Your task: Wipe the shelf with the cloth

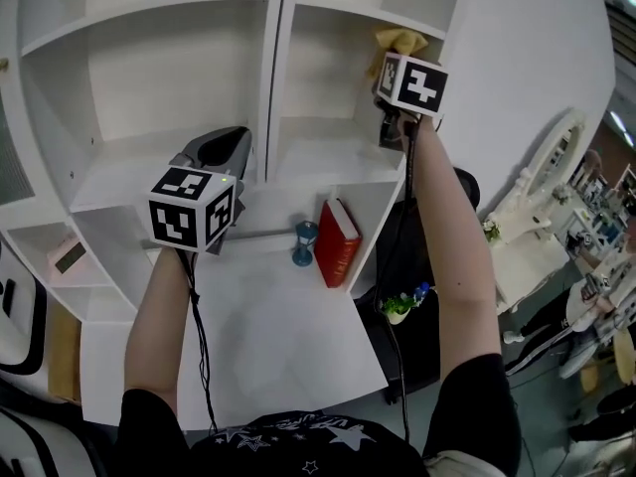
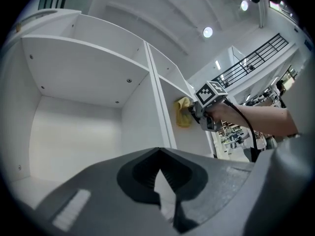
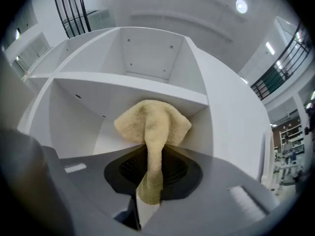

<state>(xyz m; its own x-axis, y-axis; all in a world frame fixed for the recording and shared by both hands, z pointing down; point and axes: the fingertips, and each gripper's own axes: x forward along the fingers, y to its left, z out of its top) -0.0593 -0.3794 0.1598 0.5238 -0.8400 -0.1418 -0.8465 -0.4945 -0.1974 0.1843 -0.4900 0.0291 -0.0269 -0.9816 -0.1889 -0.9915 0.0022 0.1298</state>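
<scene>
Right gripper view: right gripper [image 3: 149, 181] pinches bunched, nubby yellow cloth [image 3: 152, 124].

The right gripper [image 3: 149, 178] pinched the yellow cloth [image 3: 152, 124] tight. The cloth puffed out in the white shelf [image 3: 123, 85], maybe touching its top board.

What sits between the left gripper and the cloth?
The shelf's upright divider, per head view: left gripper left of it, cloth right of it.

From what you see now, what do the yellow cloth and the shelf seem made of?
The cloth looks like terry cotton or microfibre, matte: fuzzy looped pile. The shelf seems painted or laminated board, smooth white: no grain, small screw marks.
</scene>
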